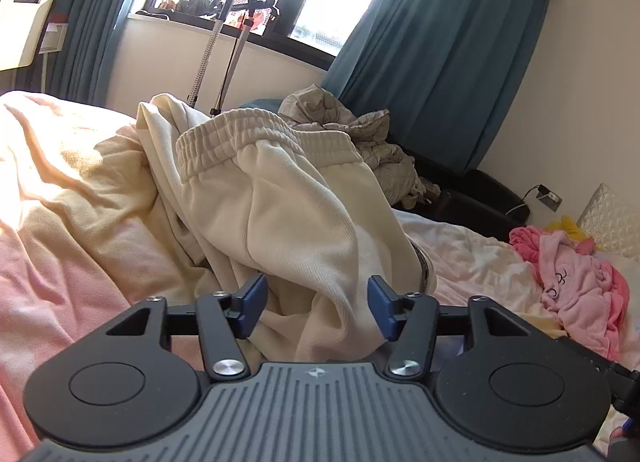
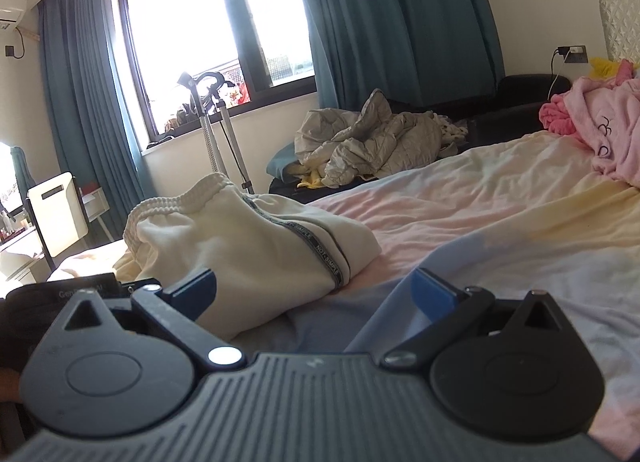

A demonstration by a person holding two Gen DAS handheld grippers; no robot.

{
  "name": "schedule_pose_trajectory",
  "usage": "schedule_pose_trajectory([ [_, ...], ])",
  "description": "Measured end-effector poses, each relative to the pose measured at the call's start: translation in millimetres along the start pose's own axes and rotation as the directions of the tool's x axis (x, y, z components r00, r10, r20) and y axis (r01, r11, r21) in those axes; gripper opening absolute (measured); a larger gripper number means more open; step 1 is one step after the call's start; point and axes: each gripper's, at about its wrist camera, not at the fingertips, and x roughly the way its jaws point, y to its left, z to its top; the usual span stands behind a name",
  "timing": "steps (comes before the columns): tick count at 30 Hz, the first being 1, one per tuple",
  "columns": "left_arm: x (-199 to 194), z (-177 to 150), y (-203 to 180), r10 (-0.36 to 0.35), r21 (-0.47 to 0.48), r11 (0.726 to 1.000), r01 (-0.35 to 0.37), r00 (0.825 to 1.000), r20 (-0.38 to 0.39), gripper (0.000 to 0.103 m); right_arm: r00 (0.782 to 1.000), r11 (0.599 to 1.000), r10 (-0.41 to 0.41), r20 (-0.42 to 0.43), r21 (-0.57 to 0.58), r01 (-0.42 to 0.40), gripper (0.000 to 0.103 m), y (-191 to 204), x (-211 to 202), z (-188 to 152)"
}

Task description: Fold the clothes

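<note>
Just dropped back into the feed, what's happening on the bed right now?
A person is folding clothes on the bed with a handheld tool in each hand. The cream sweatpants lie bunched into a rough bundle on the pink and yellow sheet, elastic waistband up. The left tool is open, its fingers straddling the bundle's near edge without pinching it. The right tool is also open, just beside the pants, holding nothing. A pink garment waits near the headboard, and a grey quilt is heaped beyond the bed.

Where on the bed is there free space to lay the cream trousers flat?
The widest bare sheet lies between the cream trousers and the pink garment near the headboard. The window side is crowded: the trousers bunch against the rumpled blanket. Both the left gripper and the right gripper are open.
</note>
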Motion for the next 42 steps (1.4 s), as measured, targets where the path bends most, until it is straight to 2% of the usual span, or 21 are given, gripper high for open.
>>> schedule_pose_trajectory([
  [1, -2.4, 2.8, 3.4, 0.000, -0.027, 1.000, 0.001, 1.000, 0.019, 0.082, 1.000, 1.000, 0.001, 0.001, 0.003, -0.001, 0.103, 0.2, -0.8, 0.3],
  [2, -3.2, 7.3, 7.6, -0.006, -0.064, 0.998, 0.008, 0.999, 0.031, 0.082, 1.000, 1.000, 0.003, 0.004, 0.003, -0.003, 0.103, 0.8, -2.3, 0.7],
  [6, 15.0, 21.6, 28.1, -0.072, -0.238, 0.969, 0.068, 0.997, -0.006, 0.084, 1.000, 1.000, 0.008, 0.006, 0.011, -0.009, 0.103, 1.0, -3.5, 1.3],
  [9, 35.4, 28.4, 29.7, -0.078, -0.278, 0.958, 0.071, 0.997, -0.013, 0.084, 1.000, 1.000, 0.011, -0.005, 0.019, -0.011, 0.103, 0.0, -1.4, 0.4],
  [11, 52.6, 30.4, 26.0, -0.029, -0.275, 0.961, 0.019, 0.999, -0.031, 0.081, 1.000, 1.000, 0.014, -0.005, 0.022, -0.014, 0.103, -0.4, -0.7, 0.0],
  [12, 60.7, 30.7, 23.4, 0.008, -0.255, 0.967, -0.016, 0.999, -0.032, 0.076, 1.000, 1.000, 0.017, -0.003, 0.023, -0.017, 0.103, -0.6, -0.7, -0.2],
  [13, 68.6, 31.1, 20.9, 0.042, -0.235, 0.971, -0.049, 0.999, -0.034, 0.055, 1.000, 1.000, 0.020, -0.001, 0.023, -0.020, 0.103, -0.8, -0.8, -0.5],
  [14, 73.3, 32.1, 18.6, 0.052, -0.222, 0.973, -0.059, 0.998, -0.039, 0.040, 1.000, 1.000, 0.022, 0.001, 0.020, -0.022, 0.103, -0.7, -0.8, -1.0],
  [15, 77.2, 33.0, 16.3, 0.060, -0.208, 0.976, -0.067, 0.997, -0.042, 0.017, 1.000, 1.000, 0.024, 0.000, 0.016, -0.024, 0.103, -0.7, -0.2, -2.0],
  [16, 71.1, 33.9, 12.5, 0.054, -0.192, 0.980, -0.058, 0.998, -0.023, 0.012, 1.000, 1.000, 0.026, -0.001, 0.013, -0.026, 0.103, -0.8, 0.3, -3.0],
  [20, 43.0, 37.2, -1.7, 0.021, -0.136, 0.991, -0.016, 0.999, 0.039, 0.008, 1.000, 1.000, 0.023, -0.013, 0.015, -0.023, 0.103, -2.1, 3.8, -6.2],
  [24, -12.5, 33.2, -25.6, -0.059, 0.018, 0.998, 0.058, 0.995, 0.082, 0.006, 1.000, 1.000, 0.029, -0.003, 0.001, -0.029, 0.103, 0.2, 1.0, -6.4],
  [26, -42.5, 25.8, -33.1, -0.087, 0.058, 0.995, 0.083, 0.993, 0.083, 0.006, 1.000, 1.000, 0.029, 0.003, -0.009, -0.029, 0.103, 2.1, -1.3, -6.5],
  [30, -86.8, -6.5, -29.3, -0.055, 0.096, 0.994, 0.056, 0.998, -0.008, 0.006, 0.999, 0.999, 0.039, 0.004, -0.018, -0.039, 0.103, 5.8, -6.4, -6.8],
  [36, -110.7, -64.0, -7.6, -0.037, 0.125, 0.991, 0.051, 0.992, -0.117, 0.007, 0.997, 0.995, 0.082, -0.010, -0.059, -0.082, 0.103, 18.3, -16.1, -8.1],
  [38, -115.1, -68.2, -6.8, -0.033, 0.146, 0.988, 0.050, 0.993, -0.118, 0.007, 0.994, 0.991, 0.100, -0.037, -0.088, -0.103, 0.103, 26.2, -17.6, -11.4],
  [41, -123.5, -63.4, -13.1, 0.061, 0.245, 0.969, -0.028, 0.990, -0.127, 0.008, 0.989, 0.983, 0.130, -0.065, -0.118, -0.137, 0.103, 38.9, -16.7, -12.6],
  [42, -127.9, -61.9, -11.3, 0.071, 0.247, 0.968, -0.037, 0.989, -0.132, 0.016, 0.987, 0.981, 0.140, -0.072, -0.126, -0.149, 0.103, 43.3, -16.0, -12.4],
])
